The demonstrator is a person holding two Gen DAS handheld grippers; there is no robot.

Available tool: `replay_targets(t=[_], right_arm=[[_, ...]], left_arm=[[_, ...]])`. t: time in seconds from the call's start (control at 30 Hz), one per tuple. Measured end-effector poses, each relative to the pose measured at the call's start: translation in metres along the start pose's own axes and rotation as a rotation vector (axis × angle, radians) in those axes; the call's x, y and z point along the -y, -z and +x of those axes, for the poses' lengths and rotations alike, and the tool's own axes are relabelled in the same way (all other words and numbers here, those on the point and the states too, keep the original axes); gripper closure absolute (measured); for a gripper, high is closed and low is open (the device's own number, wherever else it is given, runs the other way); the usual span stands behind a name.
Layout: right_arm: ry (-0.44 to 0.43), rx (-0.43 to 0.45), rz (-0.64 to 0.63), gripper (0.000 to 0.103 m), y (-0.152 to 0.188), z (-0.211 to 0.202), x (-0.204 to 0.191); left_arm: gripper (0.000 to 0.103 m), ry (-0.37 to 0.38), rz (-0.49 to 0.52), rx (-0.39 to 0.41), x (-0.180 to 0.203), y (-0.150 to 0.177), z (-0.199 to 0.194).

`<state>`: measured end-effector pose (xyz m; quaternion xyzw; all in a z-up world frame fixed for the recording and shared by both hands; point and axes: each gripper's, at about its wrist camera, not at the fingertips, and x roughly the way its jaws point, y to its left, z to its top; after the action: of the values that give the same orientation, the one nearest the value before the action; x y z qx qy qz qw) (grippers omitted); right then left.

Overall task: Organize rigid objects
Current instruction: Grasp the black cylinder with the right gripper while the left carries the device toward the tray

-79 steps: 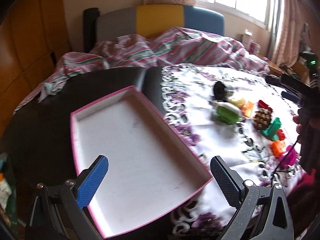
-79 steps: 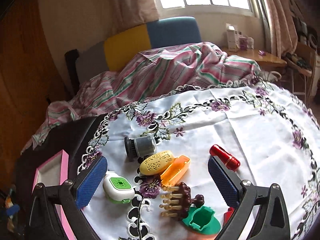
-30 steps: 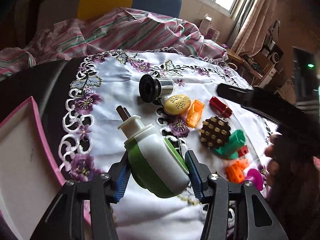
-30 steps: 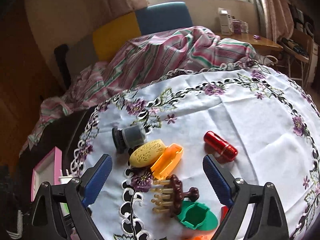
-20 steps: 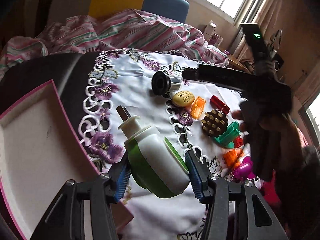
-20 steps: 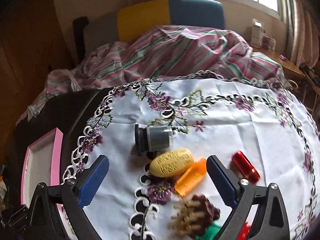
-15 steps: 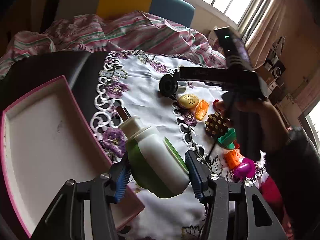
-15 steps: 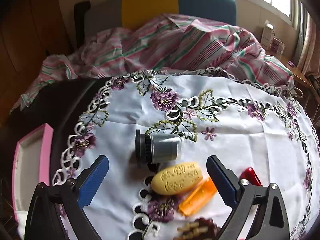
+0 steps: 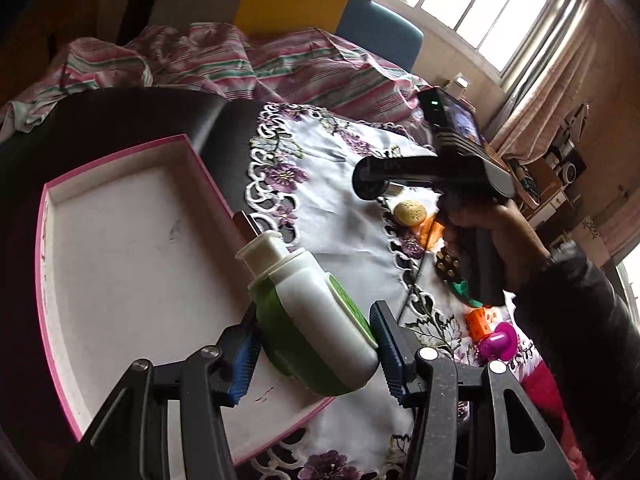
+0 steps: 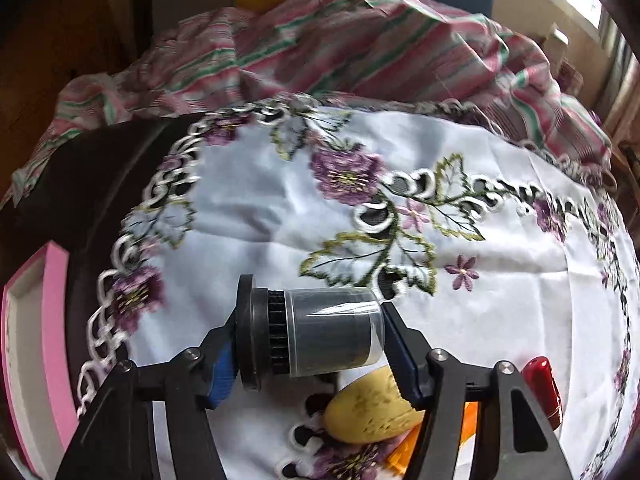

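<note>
Left gripper pinches a white and green plug-in device between its blue pads, the brown prong end pointing to 11 o'clock. It hangs over the right edge of a pink-rimmed white tray, which fills the view from 8 to 11 o'clock. At 2 o'clock the other hand holds its black tool over the embroidered white cloth. Beside that hand lie a yellow oval piece, an orange block and a magenta piece toward 3 to 4 o'clock.

Right gripper, seen from its own camera, is closed on a dark cylinder with a clear cap, lying sideways with its black flanged end at 9 o'clock; whether it rests on the cloth I cannot tell. Just below, at 5 o'clock, sits the yellow oval piece, touching an orange item. A red tube lies at 4 o'clock. The tray's pink rim shows at 9 o'clock. A striped blanket spreads across 12 o'clock.
</note>
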<state>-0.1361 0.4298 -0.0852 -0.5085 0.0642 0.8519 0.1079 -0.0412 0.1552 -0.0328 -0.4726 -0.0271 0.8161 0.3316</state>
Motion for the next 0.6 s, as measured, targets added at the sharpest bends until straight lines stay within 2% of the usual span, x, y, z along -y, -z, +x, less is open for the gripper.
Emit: replay_targets(t=[0.27, 0.43, 0.5, 0.6], right_arm=[[-0.123, 0.041, -0.083, 0.039, 0.039, -0.047, -0.033], [-0.15, 0.026, -0.114, 0.039, 0.074, -0.061, -0.043], [-0.124, 0.015, -0.146, 0.039, 0.087, -0.059, -0.048], [-0.128, -0.007, -0.163, 0.039, 0.1, -0.048, -0.051]], left_arm=[[0.05, -0.043, -0.06, 0.025, -0.026, 0.004, -0.012], [0.05, -0.086, -0.095, 0.051, -0.051, 0.003, -0.021], [0.05, -0.089, -0.136, 0.055, -0.068, -0.003, -0.024], [0.05, -0.143, -0.153, 0.071, -0.091, -0.015, -0.026]])
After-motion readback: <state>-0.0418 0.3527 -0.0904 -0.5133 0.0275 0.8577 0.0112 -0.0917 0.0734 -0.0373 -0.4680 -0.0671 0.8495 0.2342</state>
